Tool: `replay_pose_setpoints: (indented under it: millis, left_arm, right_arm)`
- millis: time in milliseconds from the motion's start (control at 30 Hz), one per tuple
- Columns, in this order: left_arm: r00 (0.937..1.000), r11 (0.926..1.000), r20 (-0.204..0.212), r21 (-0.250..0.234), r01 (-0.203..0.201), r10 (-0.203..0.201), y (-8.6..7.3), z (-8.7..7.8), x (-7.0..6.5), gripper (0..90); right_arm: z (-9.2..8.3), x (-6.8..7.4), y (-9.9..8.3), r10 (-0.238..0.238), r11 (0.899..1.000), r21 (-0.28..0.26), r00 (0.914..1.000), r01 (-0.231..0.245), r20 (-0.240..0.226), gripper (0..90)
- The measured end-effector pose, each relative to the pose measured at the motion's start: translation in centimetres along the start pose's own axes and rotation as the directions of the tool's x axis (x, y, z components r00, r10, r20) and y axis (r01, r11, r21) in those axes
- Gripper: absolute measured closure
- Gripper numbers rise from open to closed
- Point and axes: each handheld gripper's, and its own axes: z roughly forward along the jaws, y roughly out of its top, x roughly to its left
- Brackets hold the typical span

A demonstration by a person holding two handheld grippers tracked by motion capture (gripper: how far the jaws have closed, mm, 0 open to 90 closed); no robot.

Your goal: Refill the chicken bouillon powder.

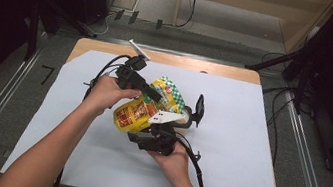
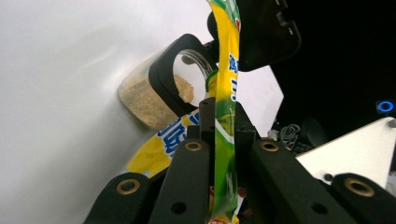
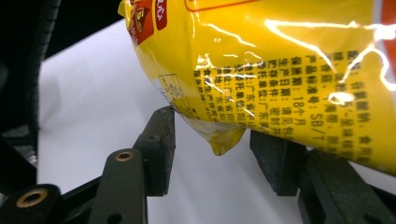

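The yellow pouch point(image 1: 144, 110) hangs tilted above the white sheet point(image 1: 246, 151) that covers the bench, held between the two hands near the middle. On the left, the left gripper point(image 1: 147, 89) has its jaws clenched on the flat green-and-yellow top seam of the pouch point(image 2: 224, 154). On the right, the right gripper point(image 1: 169, 124) sits under the pouch's lower end: its jaws stand part open, and a bottom corner of the pouch point(image 3: 224, 140) dips between the pads without either pad clearly pressing on it. Beyond the pouch stands a clear jar point(image 2: 154, 98) with tan granules in it. The likely risk is that the whole weight hangs from the thin seam; if the pouch swings or the seam slides, it could drop or spill past the jar's mouth. The right jaws might also close on air or only nip the corner, leaving the pouch free to twist. The left gripper view shows the jar, its contents and the seam edge-on; the high view shows the pouch's front, both forearms and how the two grippers stand to each other; the right gripper view shows the printed back and the gap at the pads.
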Motion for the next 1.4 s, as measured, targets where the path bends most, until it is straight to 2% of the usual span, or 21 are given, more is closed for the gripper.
replay_pose_setpoints:
  millis: [67, 300, 433, 500, 567, 700, 900, 1133, 1300, 1400]
  left_arm:
    - [0.9998, 0.9999, 0.017, -0.014, -0.005, 0.006, -0.4, -0.2, 0.0, 89.3]
    - [0.9975, 0.997, 0.062, -0.07, -0.031, 0.035, -1.4, -1.2, 0.4, 90.0]
    - [0.9961, 0.9932, 0.08, -0.113, -0.027, 0.036, -2.4, -1.8, 1.0, 90.0]
    - [0.9955, 0.9924, 0.09, -0.122, -0.017, 0.029, -2.6, -2.0, 1.3, 90.0]
    - [0.9967, 0.9919, 0.072, -0.124, -0.028, 0.037, -2.7, -2.4, 1.3, 90.0]
    - [0.9964, 0.9866, 0.062, -0.156, -0.047, 0.058, -3.2, -3.3, 1.1, 89.9]
    - [0.997, 0.9802, 0.05, -0.192, -0.05, 0.06, -3.9, -4.2, 1.4, 90.0]
    - [0.9978, 0.9748, 0.035, -0.218, -0.047, 0.056, -4.2, -4.7, 1.8, 89.9]
    - [0.9983, 0.9721, 0.025, -0.23, -0.045, 0.053, -4.2, -5.0, 2.0, 90.0]
    - [0.9983, 0.9697, 0.03, -0.241, -0.042, 0.05, -4.2, -5.2, 2.1, 90.0]
  right_arm:
    - [0.0, 0.1, -0.1, -0.019, 1.0, 0.008, 0.9997, 0.019, 0.016, 51.9]
    - [0.0, 0.1, -0.4, -0.023, 1.0, -0.001, 0.9992, 0.023, 0.032, 50.3]
    - [0.0, 0.0, -0.4, -0.023, 1.0, 0.005, 0.9991, 0.023, 0.036, 49.9]
    - [-0.1, -0.2, -0.4, -0.008, 1.0, 0.007, 0.9997, 0.008, 0.024, 50.0]
    - [-0.4, -0.4, -0.4, 0.007, 1.0, 0.004, 0.9999, -0.007, 0.014, 50.0]
    - [-1.2, -0.5, -0.5, 0.017, 1.0, -0.008, 0.9998, -0.017, 0.014, 49.7]
    - [-1.9, -0.8, -1.0, 0.029, 1.0, 0.008, 0.9993, -0.03, 0.022, 49.4]
    - [-2.8, -1.1, -0.9, 0.026, 1.0, 0.0, 0.9994, -0.026, 0.021, 48.7]
    - [-4.0, -1.3, -1.0, 0.038, 0.999, -0.03, 0.9991, -0.038, 0.017, 48.2]
    - [-5.0, -1.4, -1.1, 0.027, 0.998, -0.057, 0.9995, -0.026, 0.017, 48.0]
